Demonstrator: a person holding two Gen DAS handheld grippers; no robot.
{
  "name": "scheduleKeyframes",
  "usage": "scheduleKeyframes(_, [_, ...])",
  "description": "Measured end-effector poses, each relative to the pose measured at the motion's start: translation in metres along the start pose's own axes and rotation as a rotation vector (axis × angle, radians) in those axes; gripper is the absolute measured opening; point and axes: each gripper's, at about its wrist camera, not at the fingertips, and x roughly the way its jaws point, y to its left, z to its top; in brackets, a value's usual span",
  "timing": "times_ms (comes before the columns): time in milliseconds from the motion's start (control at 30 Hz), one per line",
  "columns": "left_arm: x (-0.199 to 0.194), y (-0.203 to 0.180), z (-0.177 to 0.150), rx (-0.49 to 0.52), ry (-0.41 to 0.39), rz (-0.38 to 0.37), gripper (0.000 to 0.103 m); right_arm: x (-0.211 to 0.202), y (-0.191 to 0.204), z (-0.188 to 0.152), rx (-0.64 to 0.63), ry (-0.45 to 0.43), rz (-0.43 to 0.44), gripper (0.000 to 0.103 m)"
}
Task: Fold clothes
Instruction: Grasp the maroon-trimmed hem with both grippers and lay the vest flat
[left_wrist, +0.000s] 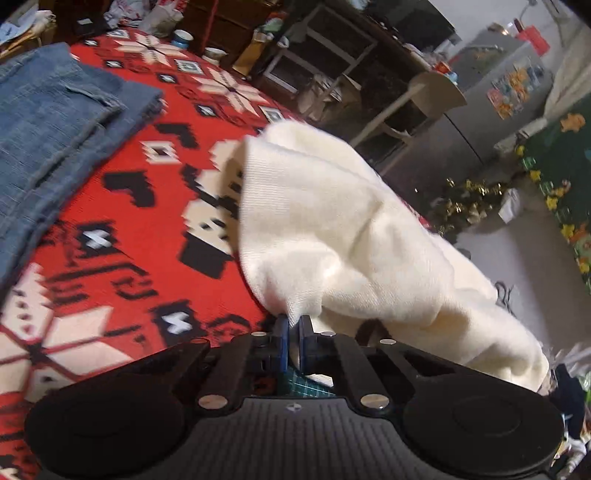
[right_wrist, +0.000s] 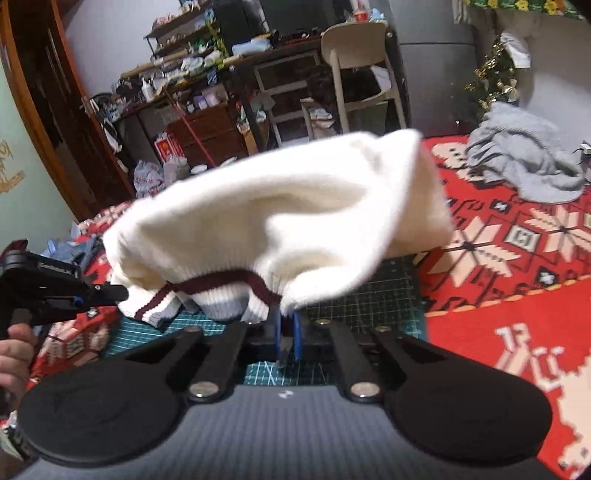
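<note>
A cream knit sweater (left_wrist: 343, 229) with a maroon and grey striped hem hangs lifted above the red patterned blanket (left_wrist: 140, 236). My left gripper (left_wrist: 294, 325) is shut on a pinch of its cream fabric. In the right wrist view the same sweater (right_wrist: 280, 214) bulges over a green cutting mat (right_wrist: 369, 295), and my right gripper (right_wrist: 286, 321) is shut on its edge just beside the striped hem (right_wrist: 229, 288). The left gripper (right_wrist: 79, 295) shows at the left edge of that view, held by a hand (right_wrist: 14, 354).
Folded blue jeans (left_wrist: 48, 125) lie on the blanket at the left. A crumpled grey garment (right_wrist: 524, 162) sits at the far right of the blanket. Beyond the blanket stand a cluttered desk (right_wrist: 236, 74), a pale chair (right_wrist: 358, 62), drawers and tinsel.
</note>
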Motion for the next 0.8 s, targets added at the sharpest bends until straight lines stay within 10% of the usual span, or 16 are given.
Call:
scheduleKeyframes(533, [-0.052,0.019,-0.026,0.152,0.138,0.094,0.005,-0.080,-0.046,-0.046,0.134,0.037,-0.065,0.006])
scheduleKeyframes(800, [-0.055,0.023,-0.042,0.138,0.171,0.118,0.026,-0.083,-0.043,-0.061,0.082,0.041,-0.050,0.014])
